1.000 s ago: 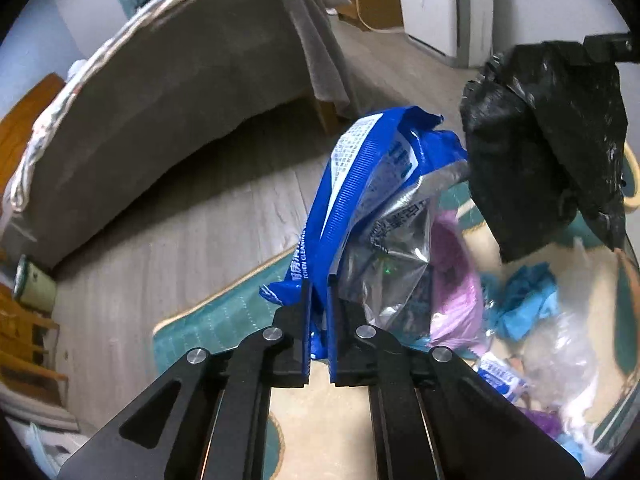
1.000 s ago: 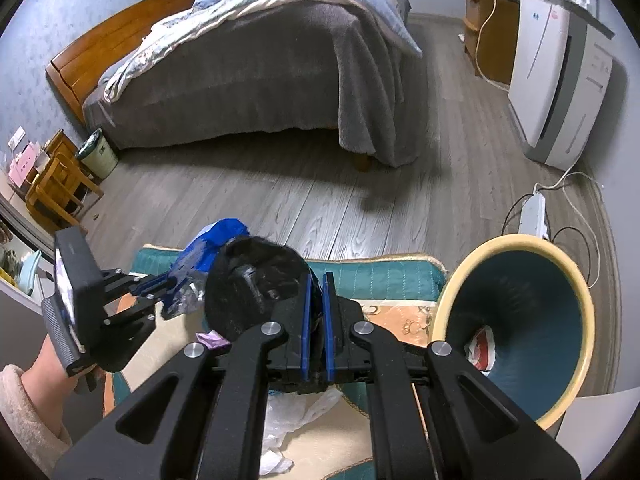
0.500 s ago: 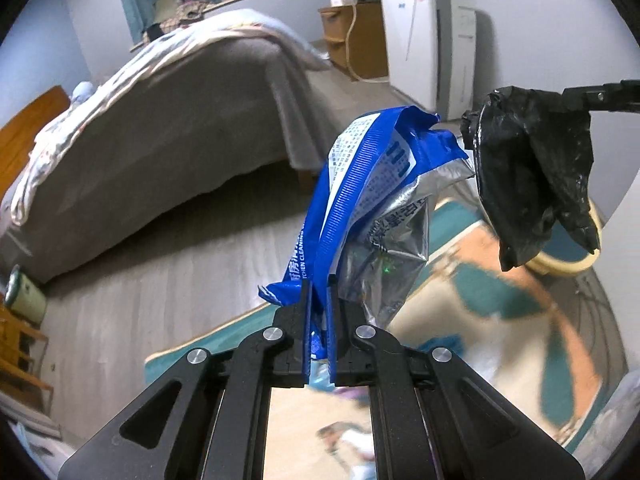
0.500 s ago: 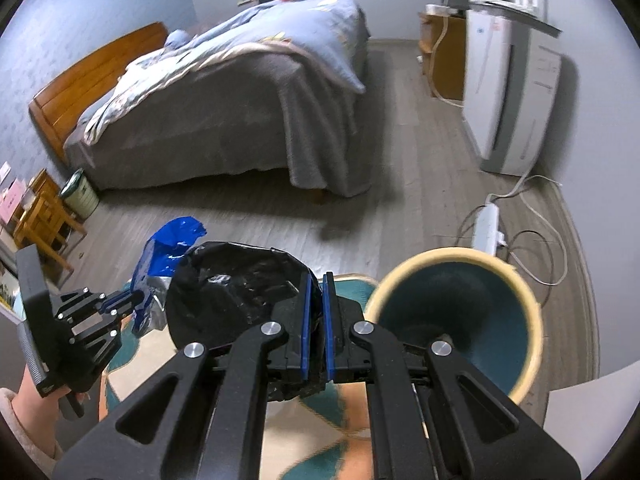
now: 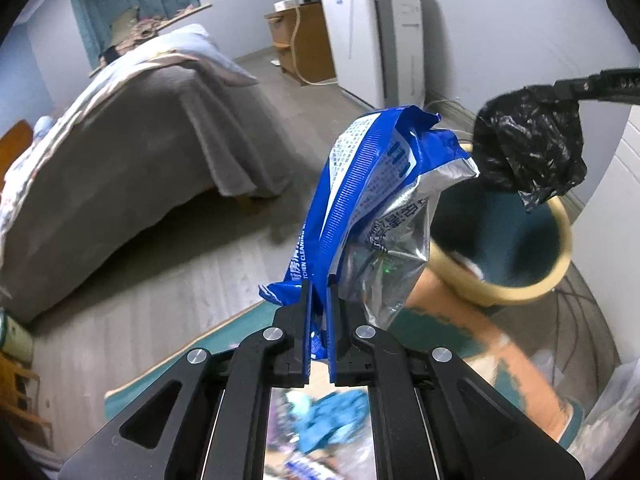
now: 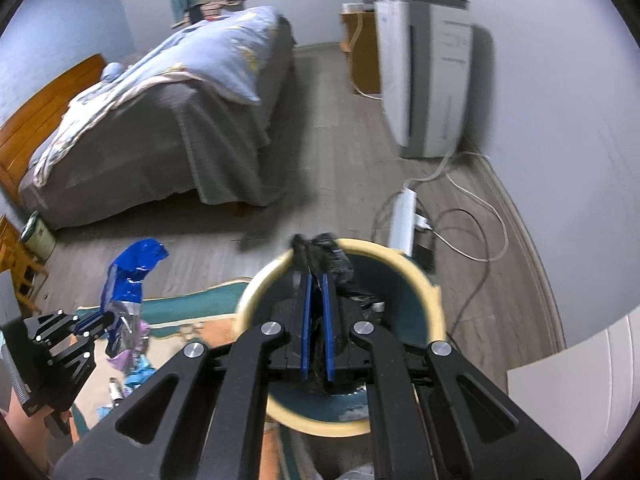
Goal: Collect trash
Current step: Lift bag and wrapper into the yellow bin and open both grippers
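My left gripper (image 5: 318,292) is shut on a blue and silver wipes packet (image 5: 368,200), which stands up from the jaws; the same gripper (image 6: 100,322) and packet (image 6: 128,280) show at the left of the right wrist view. My right gripper (image 6: 316,284) is shut on a crumpled black plastic bag (image 6: 332,258), held right over the mouth of a round bin (image 6: 434,312) with a cream rim and teal inside. In the left wrist view the black bag (image 5: 528,152) hangs above the bin (image 5: 560,256), just right of the packet.
More litter (image 5: 328,428) lies on the teal and orange rug (image 5: 472,328) below my left gripper. A grey bed (image 6: 160,132) fills the left. A white air purifier (image 6: 428,80), a power strip (image 6: 404,216) and loose cables lie by the right wall.
Both grippers have swung right, away from the litter on the rug. The black bag now hangs over the bin's mouth, and the blue packet has come up close to the bin's left side.
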Motion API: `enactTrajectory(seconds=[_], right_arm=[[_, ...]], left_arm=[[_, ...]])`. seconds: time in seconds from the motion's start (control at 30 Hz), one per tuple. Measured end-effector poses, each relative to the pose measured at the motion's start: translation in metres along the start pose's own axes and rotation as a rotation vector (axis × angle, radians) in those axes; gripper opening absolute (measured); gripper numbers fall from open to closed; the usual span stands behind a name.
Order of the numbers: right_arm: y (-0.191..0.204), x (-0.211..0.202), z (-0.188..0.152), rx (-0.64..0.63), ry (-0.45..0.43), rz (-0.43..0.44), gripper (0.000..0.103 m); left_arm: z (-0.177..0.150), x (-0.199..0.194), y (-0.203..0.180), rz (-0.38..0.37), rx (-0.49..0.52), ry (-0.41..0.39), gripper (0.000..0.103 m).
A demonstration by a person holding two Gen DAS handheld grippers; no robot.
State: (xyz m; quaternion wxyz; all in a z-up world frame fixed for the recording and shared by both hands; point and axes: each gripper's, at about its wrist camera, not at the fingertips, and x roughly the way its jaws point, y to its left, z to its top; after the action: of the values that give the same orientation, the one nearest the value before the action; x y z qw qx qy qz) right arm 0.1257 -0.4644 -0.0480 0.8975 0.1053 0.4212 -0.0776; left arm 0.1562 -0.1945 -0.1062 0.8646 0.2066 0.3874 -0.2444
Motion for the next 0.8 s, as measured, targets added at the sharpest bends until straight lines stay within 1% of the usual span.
enactTrajectory(seconds=[0.13, 0.2, 0.4, 0.5, 0.6, 0.8], right_arm=[[-0.022, 0.012, -0.007, 0.017, 0.030, -0.039, 0.005], [-0.031, 0.019, -0.012, 0.025, 0.050, -0.057, 0.005], [-0.043, 0.044, -0.023, 0.056, 0.102, -0.078, 0.005], [-0.044, 0.051, -0.026, 0.054, 0.113, -0.094, 0.005], [-0.046, 0.053, -0.026, 0.064, 0.118, -0.098, 0.005], [-0.046, 0.057, -0.026, 0.072, 0.131, -0.088, 0.006]], left_arm=[[0.012, 0.011, -0.028, -0.037, 0.038, -0.002, 0.007], [0.019, 0.018, -0.046, -0.071, 0.045, -0.003, 0.007], [0.039, 0.042, -0.095, -0.126, 0.069, 0.009, 0.007], [0.044, 0.058, -0.120, -0.106, 0.132, 0.032, 0.008], [0.046, 0.071, -0.132, -0.081, 0.175, 0.059, 0.008], [0.050, 0.081, -0.136, -0.083, 0.176, 0.066, 0.013]])
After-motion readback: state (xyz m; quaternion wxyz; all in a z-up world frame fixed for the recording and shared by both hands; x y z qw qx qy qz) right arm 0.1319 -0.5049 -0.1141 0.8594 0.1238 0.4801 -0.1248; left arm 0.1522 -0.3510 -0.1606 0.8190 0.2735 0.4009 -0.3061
